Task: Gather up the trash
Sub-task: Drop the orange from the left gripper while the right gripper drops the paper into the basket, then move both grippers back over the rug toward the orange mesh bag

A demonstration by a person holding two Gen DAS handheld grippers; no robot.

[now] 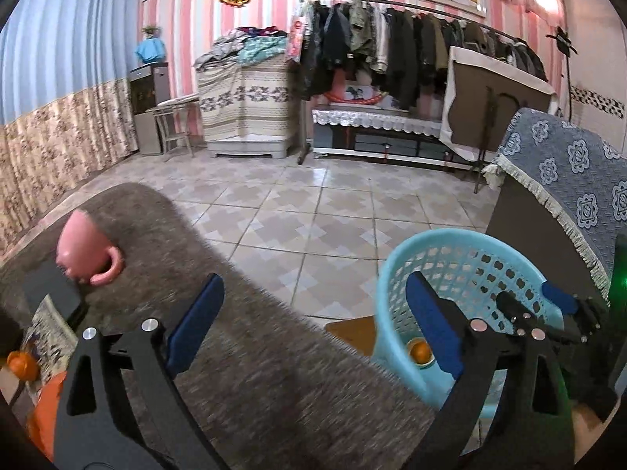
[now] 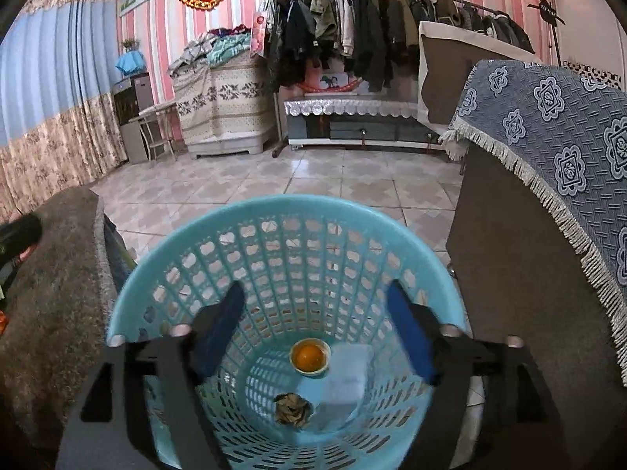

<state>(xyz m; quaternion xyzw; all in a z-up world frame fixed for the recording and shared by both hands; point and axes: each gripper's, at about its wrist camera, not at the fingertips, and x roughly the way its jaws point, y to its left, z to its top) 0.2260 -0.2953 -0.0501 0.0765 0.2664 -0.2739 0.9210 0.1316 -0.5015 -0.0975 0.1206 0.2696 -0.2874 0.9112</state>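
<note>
1. Blue basket (image 2: 274, 219) holds an orange peel cup (image 2: 309, 356), crumpled paper (image 2: 292, 409) and a white wrapper (image 2: 347, 376).
2. Right gripper (image 2: 317, 337) fingers spread, empty, above basket.
3. Left gripper (image 1: 313, 325) fingers spread, empty, left of basket over the counter (image 1: 243, 352); oranges (image 1: 23, 364) remain there.

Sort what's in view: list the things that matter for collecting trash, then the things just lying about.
Job: blue basket; in it, orange peel, crumpled paper, white tissue; open right gripper above.

Lying about: pink mug, whole orange, newspaper on the grey-covered table.

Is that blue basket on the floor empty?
Not empty. The blue basket holds an orange peel cup, a crumpled wad and a pale piece at its bottom.
</note>
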